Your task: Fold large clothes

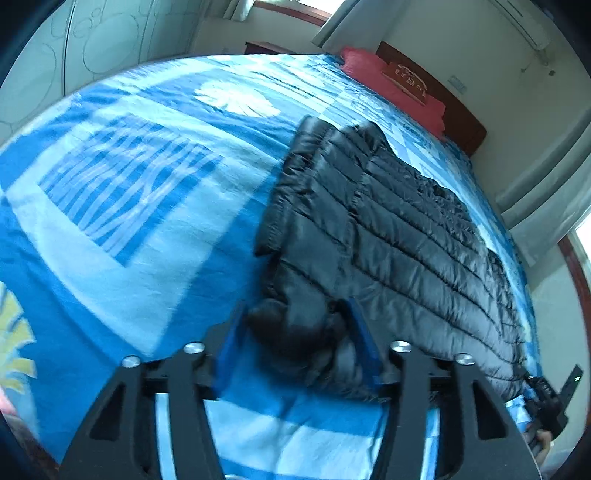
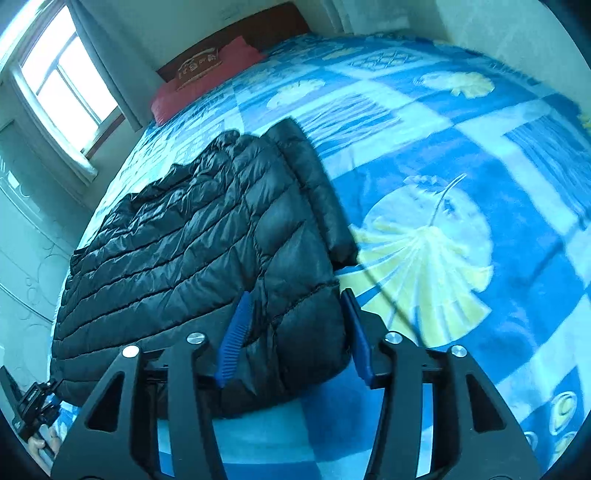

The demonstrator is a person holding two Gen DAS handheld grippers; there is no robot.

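Your jacket [image 1: 388,229] lies flat on the bed cover [image 1: 140,192], stretching across between your two hands. Your left gripper [image 1: 299,343] stands at one near corner with a bunched part of the jacket between its parted fingers; your right gripper [image 2: 295,332] stands at the other near corner, fingers either side of the jacket's edge. Beyond the jacket, a pillow [image 2: 207,85] lies at the far end against the headboard [image 2: 236,33]. A window [image 2: 62,77] sits in the wall beside the bed.
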